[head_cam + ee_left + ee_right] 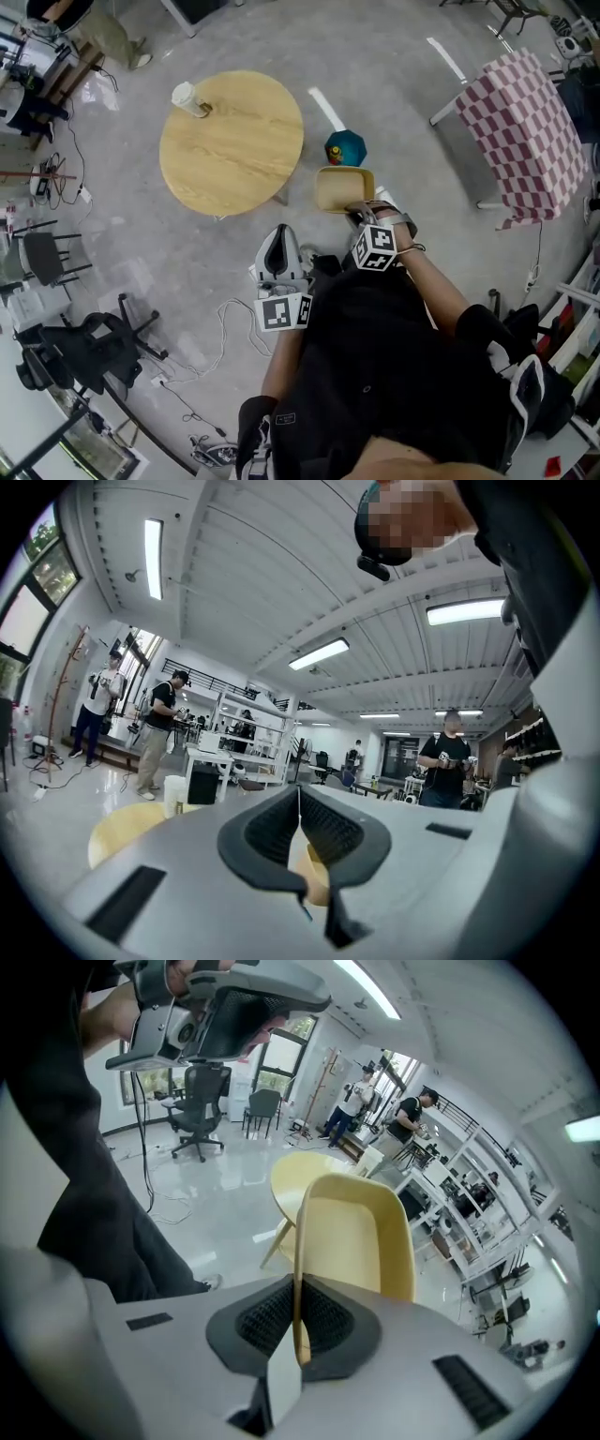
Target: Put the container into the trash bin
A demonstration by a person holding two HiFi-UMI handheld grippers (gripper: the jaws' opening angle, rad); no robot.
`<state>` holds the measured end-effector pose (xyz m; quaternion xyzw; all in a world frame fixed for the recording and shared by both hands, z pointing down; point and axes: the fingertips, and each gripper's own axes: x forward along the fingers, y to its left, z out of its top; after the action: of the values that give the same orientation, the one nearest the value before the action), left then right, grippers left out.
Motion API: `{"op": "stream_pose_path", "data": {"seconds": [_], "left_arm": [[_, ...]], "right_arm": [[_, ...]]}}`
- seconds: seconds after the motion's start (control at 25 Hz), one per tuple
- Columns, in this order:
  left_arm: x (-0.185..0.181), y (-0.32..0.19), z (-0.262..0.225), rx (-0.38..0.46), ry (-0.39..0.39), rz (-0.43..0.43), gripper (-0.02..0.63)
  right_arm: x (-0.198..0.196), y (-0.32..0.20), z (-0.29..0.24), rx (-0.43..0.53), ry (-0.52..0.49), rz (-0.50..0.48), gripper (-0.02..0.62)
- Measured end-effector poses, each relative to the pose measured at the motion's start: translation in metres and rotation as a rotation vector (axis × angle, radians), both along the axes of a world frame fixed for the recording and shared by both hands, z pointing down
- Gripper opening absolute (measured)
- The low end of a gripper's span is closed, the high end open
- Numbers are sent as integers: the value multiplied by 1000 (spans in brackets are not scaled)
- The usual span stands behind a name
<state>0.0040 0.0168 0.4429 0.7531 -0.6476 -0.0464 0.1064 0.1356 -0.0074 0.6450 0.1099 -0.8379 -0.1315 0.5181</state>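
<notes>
Both forearms reached forward: left gripper [298, 794] level, jaws together, empty; right gripper [298, 1312] tilted down, pinching one yellow container [361, 1241] by its rim, one teal bin [345, 147] just beyond its fingertips

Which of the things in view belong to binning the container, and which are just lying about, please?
Part of the job:
yellow container, pinched in the right gripper
teal bin on the floor, probably the trash bin

Just lying about:
round wooden table
white cup on it
checkered table
black office chair
</notes>
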Motion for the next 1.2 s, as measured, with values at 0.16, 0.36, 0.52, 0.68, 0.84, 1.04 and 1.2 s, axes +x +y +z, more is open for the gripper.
{"op": "stream_pose_path", "data": {"seconds": [0.16,0.36,0.52,0.68,0.84,1.04,1.2], "left_arm": [[47,-7,1,-16,-11,29,14],[99,-22,4,-18,-25,73,14],[129,-35,4,-22,-28,104,14],[144,-60,8,-27,-24,140,14],[152,-95,16,-35,-25,180,14],[155,-158,26,-48,-27,239,14],[148,-217,35,-67,-31,297,14]], "right_arm": [[53,1,3,-22,-17,66,35],[110,-2,9,-35,-31,136,35],[142,-5,15,-66,-44,197,35],[160,-18,24,-96,-46,255,35],[167,-46,34,-116,-51,313,35],[170,-97,47,-148,-59,387,35],[157,-143,69,-211,-82,471,35]]}}
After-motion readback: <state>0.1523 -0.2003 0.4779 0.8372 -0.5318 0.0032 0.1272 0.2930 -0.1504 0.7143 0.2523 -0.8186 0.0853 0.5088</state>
